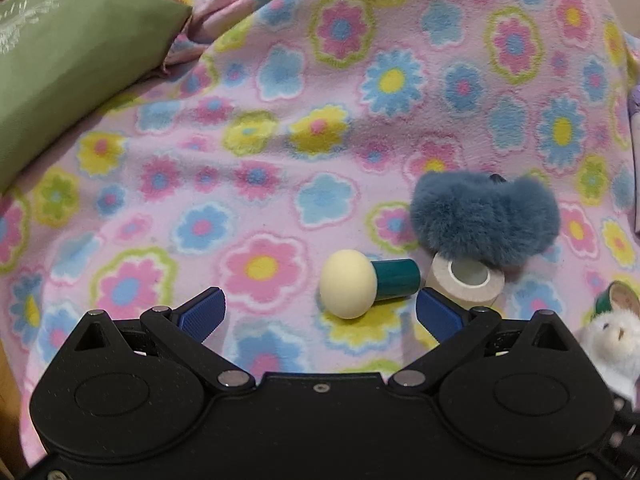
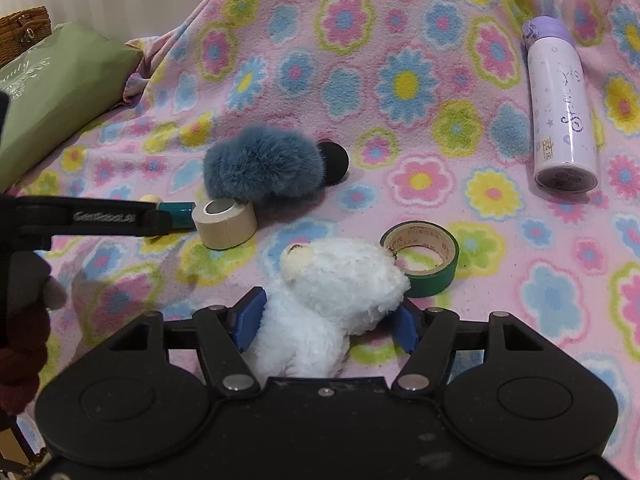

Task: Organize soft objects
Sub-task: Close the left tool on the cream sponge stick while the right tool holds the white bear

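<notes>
A white plush bear (image 2: 332,292) lies between the blue pads of my right gripper (image 2: 326,320), whose jaws stand wide around it; I cannot tell if the pads touch it. The bear also shows at the right edge of the left wrist view (image 1: 612,344). A blue fluffy pompom (image 1: 486,218) lies on the flowered blanket (image 1: 280,80), also in the right wrist view (image 2: 262,166). My left gripper (image 1: 320,308) is open and empty, just in front of a cream-headed teal wooden peg (image 1: 368,284).
A beige tape roll (image 1: 466,280) sits beside the peg. A green tape roll (image 2: 424,258) lies by the bear. A lilac bottle (image 2: 558,104) lies at the right. A black ball (image 2: 334,162) sits behind the pompom. A green cushion (image 1: 72,64) and wicker basket (image 2: 24,30) are at left.
</notes>
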